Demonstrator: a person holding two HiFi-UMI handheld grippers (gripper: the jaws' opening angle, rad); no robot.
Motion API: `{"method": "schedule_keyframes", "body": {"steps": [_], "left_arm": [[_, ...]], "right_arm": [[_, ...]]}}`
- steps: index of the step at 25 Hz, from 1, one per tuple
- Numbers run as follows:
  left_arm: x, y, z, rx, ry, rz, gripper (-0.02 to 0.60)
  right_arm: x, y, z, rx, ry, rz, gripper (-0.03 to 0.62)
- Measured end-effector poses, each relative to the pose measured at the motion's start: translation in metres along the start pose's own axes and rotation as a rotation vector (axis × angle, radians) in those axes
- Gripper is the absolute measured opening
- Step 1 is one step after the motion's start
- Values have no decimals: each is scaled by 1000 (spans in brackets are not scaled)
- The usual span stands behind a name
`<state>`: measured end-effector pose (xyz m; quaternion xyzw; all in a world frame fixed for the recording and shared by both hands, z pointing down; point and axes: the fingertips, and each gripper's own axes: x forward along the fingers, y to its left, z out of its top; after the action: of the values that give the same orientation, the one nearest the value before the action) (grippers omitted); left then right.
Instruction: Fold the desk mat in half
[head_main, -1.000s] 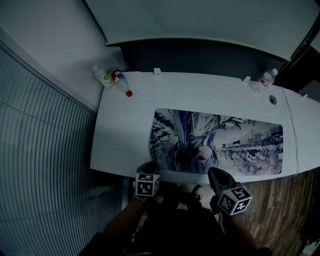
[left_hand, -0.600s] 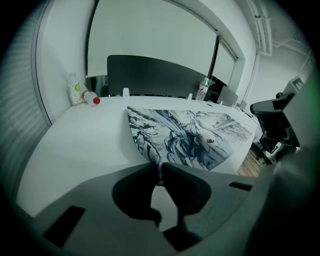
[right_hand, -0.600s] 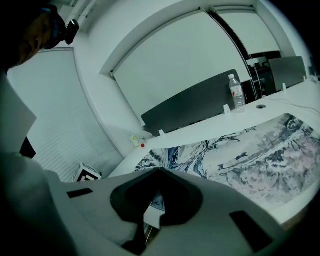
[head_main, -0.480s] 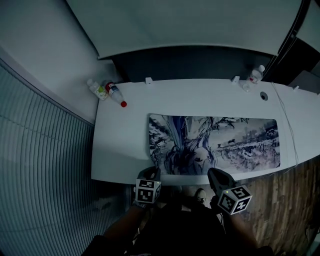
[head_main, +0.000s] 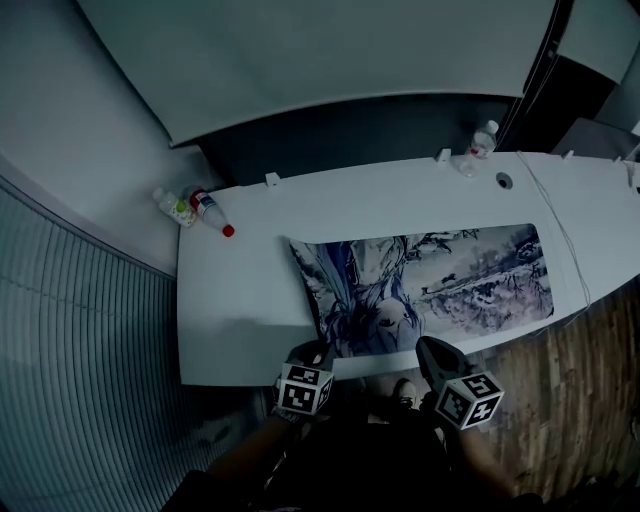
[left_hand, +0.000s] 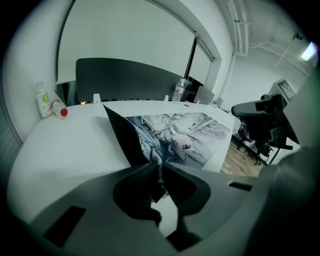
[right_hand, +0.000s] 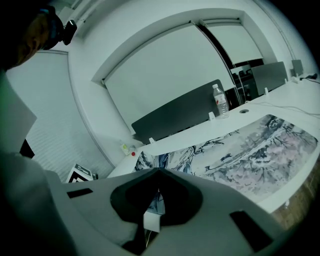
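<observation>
Mat (head_main: 430, 285) is lying along the desk's (head_main: 240, 290) near edge. We are pinching its hem in the left gripper (head_main: 312, 351), jaws just closing, and right gripper (head_main: 429, 347), starting the fold; next it needs carrying toward the desk's back.

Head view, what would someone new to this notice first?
The long desk mat printed with blue-and-white ink artwork, spread across the white desk. At its near edge the left gripper, whose jaws have just been closing on it, holds the corner up so its black underside shows; the right gripper pinches the same edge.
</observation>
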<state>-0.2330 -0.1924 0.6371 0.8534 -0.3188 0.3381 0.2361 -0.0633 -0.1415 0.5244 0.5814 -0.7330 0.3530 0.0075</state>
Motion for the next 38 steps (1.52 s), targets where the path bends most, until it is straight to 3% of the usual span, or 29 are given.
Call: {"method": "schedule_keyframes", "body": {"steps": [5,16,38], "left_arm": [[10,-16,5,55,20,-57,43],[31,-37,8,79,46,-117,43],[71,-91,29,80,72,-66,43]], "right_arm": [[-13,-11,4,18,-43,-58,23],[-43,-38,0,51,-84,-150,23],[-97,-102,11,109,-89,-150,23]]}}
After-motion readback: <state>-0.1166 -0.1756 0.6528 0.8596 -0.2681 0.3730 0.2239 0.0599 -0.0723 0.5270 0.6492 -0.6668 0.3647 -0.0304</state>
